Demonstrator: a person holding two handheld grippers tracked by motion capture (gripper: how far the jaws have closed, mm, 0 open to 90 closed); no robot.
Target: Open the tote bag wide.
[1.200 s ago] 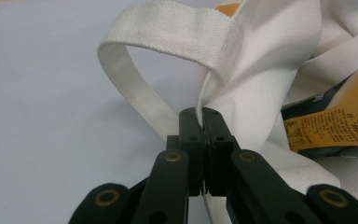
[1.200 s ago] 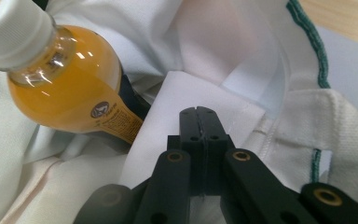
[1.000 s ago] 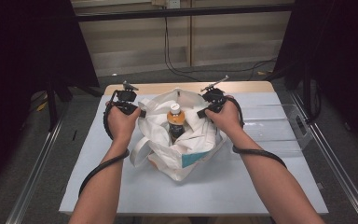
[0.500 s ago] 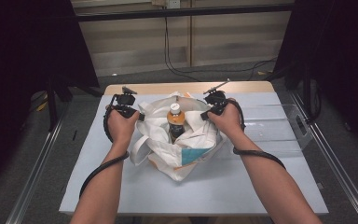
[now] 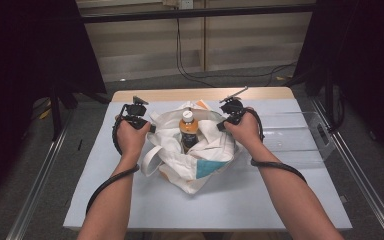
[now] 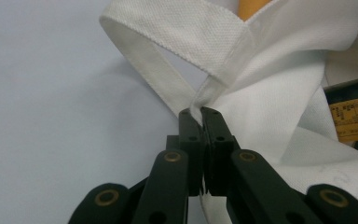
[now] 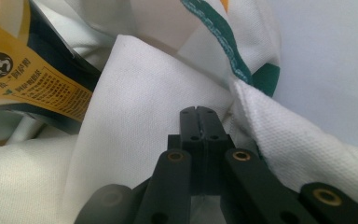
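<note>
Pulling the white cloth bag (image 5: 192, 160) open at mid-surface (image 5: 130, 210), bottle (image 5: 188, 131) standing upright inside. Left claw (image 6: 200, 112) clamped tight on the bag's rim where the handle strap (image 6: 168, 28) joins; right claw (image 7: 199, 111) pinched together on cloth at the opposite rim. Best done with even, level tension both ways, no jerking, mouth kept wide without tipping the bottle. Soft woven fabric, crumpled folds, teal patch on one side; bottle amber, orange-capped, yellow-labelled.
</note>
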